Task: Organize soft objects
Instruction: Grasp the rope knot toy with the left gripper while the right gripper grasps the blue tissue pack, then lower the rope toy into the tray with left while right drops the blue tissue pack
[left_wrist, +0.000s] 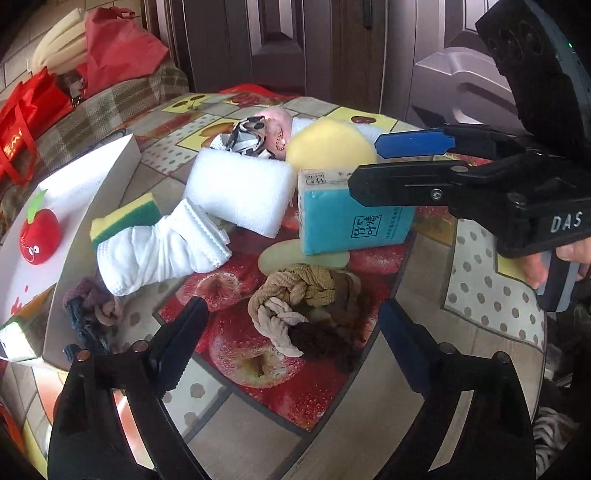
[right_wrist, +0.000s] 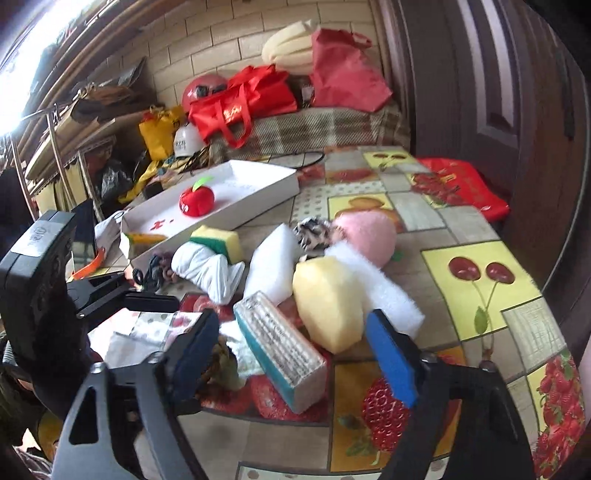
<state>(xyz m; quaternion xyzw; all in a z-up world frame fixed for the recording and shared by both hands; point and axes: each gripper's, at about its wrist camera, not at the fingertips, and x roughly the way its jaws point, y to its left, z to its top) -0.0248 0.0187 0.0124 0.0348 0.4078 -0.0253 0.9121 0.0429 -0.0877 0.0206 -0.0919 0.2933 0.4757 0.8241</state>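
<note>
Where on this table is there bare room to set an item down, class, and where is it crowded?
Free: the tablecloth right of the yellow sponge, by the cherry print, and the white tray beyond the red apple plush. Crowded: the middle, where white foam block, teal tissue pack and white sock touch.

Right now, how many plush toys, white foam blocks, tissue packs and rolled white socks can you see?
Plush toys: 2 (red apple plush, pink plush)
White foam blocks: 2 (front block, rear block)
Tissue pack: 1
White sock: 1
Total: 6
</note>
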